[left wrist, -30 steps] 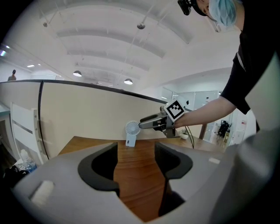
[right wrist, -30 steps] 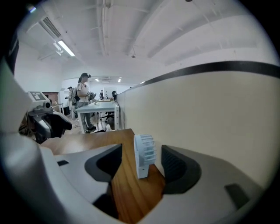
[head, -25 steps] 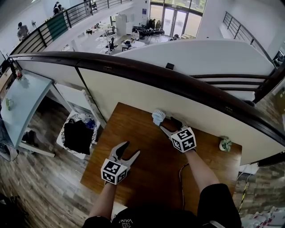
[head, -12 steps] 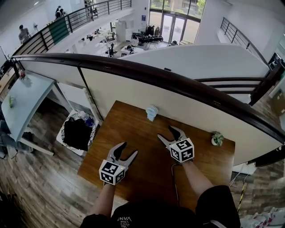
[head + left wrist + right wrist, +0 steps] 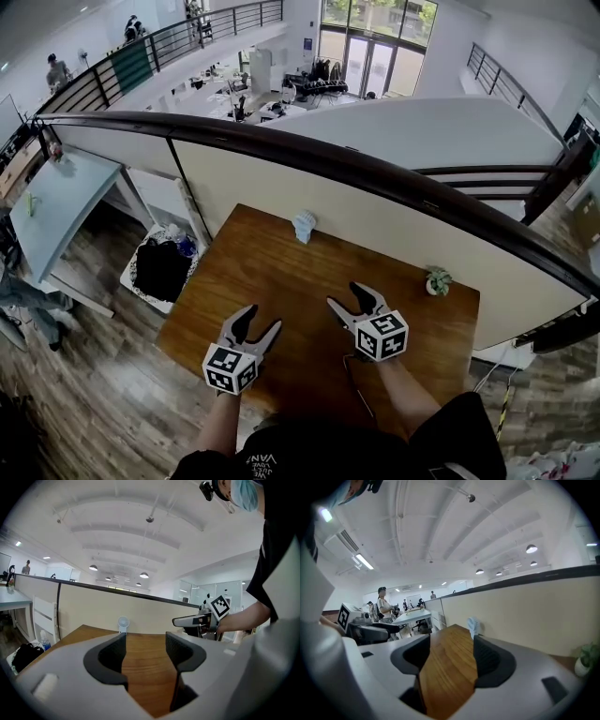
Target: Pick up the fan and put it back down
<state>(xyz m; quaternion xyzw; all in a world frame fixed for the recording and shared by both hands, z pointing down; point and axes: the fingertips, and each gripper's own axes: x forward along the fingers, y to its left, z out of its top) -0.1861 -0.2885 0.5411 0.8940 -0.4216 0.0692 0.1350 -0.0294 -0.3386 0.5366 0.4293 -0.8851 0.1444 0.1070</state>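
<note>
One fan (image 5: 304, 225) is seen standing upright at the far edge of the table (image 5: 281, 272), well apart from the two grippers, so it is judged already set down. The left gripper (image 5: 262, 319) and right gripper (image 5: 344, 294) are held over the near side, jaws spread and empty. One potted plant (image 5: 437, 280) is counted.

Fan (image 5: 304, 225): pale, whitish.
Table (image 5: 281, 281): mid-brown, wood grain.
Left gripper (image 5: 262, 319) and right gripper (image 5: 347, 294): light grey bodies, black pads (image 5: 110, 658), white cubes (image 5: 231, 367) bearing black square markers.
Plant (image 5: 437, 278): green, white pot.
Wall panel (image 5: 394, 234): cream.
Rail (image 5: 309, 155): dark brown.
Floor (image 5: 94, 375): grey-brown planks.
Shirt (image 5: 309, 459): black.
</note>
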